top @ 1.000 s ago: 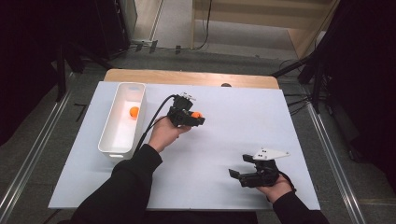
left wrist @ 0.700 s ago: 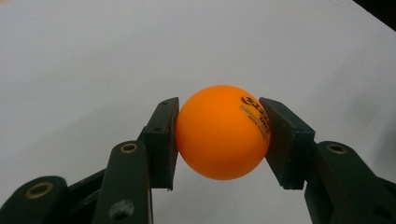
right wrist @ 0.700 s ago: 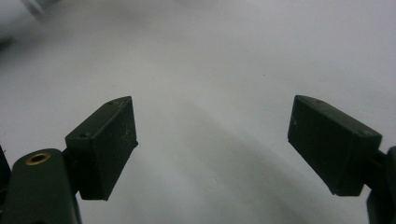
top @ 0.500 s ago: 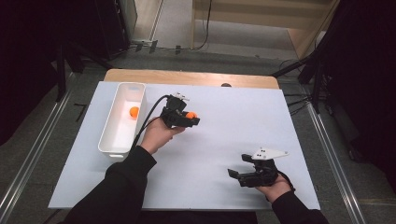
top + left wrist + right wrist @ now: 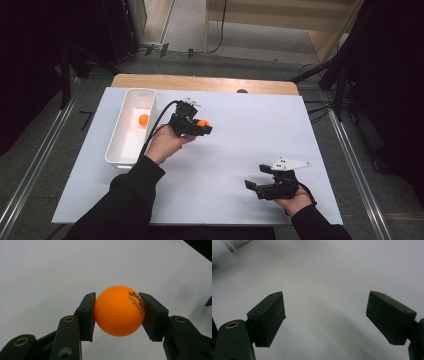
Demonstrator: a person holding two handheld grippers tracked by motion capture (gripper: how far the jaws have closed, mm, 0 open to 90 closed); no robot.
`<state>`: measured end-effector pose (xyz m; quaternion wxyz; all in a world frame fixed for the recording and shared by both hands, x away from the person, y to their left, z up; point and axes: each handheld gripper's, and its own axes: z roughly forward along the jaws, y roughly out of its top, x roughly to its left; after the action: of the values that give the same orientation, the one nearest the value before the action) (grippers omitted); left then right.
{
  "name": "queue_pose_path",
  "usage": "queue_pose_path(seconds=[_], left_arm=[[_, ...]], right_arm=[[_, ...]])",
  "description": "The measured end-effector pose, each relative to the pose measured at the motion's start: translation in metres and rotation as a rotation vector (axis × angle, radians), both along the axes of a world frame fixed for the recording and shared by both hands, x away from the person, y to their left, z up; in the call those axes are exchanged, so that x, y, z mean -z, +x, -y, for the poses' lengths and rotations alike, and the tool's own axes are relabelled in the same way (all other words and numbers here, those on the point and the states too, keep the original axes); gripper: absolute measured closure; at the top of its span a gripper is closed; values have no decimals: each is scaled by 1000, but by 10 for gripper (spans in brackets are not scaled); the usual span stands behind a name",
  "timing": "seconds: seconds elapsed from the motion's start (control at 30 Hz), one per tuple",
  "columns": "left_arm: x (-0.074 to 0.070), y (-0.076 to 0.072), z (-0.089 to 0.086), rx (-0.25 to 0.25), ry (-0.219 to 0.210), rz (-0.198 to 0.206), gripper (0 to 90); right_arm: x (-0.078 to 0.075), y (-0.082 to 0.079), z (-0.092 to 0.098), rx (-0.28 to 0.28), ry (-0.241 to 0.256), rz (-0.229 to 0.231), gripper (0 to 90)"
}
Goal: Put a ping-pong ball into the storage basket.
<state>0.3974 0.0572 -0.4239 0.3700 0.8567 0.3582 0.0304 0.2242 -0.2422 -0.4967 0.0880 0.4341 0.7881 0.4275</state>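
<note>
Left gripper view — fingers (image 5: pixel 86 315) clench orange ball (image 5: pixel 117 311), black print unreadable; right gripper (image 5: pixel 325 317) spread.

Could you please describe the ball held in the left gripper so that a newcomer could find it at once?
Start at the white sheet covering the table, then find the white bin near its left edge. Just right of the bin, the left gripper pinches an orange ball between its jaws. The other ball lies loose inside the bin, while this one is clamped above the sheet and shows dark printing.
</note>
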Motion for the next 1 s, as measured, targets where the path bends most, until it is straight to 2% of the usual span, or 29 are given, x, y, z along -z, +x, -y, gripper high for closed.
queue_pose_path(seconds=[0.27,0.5,1.0], left_arm=[[-12,0,-11,4,-29,-19,508],[-20,0,-17,10,-4,-11,508],[-26,0,-26,3,15,5,508]], right_arm=[[1,0,-1,-3,-8,-3,142],[0,-1,0,0,1,0,142],[-1,-2,-1,-5,-2,4,142]])
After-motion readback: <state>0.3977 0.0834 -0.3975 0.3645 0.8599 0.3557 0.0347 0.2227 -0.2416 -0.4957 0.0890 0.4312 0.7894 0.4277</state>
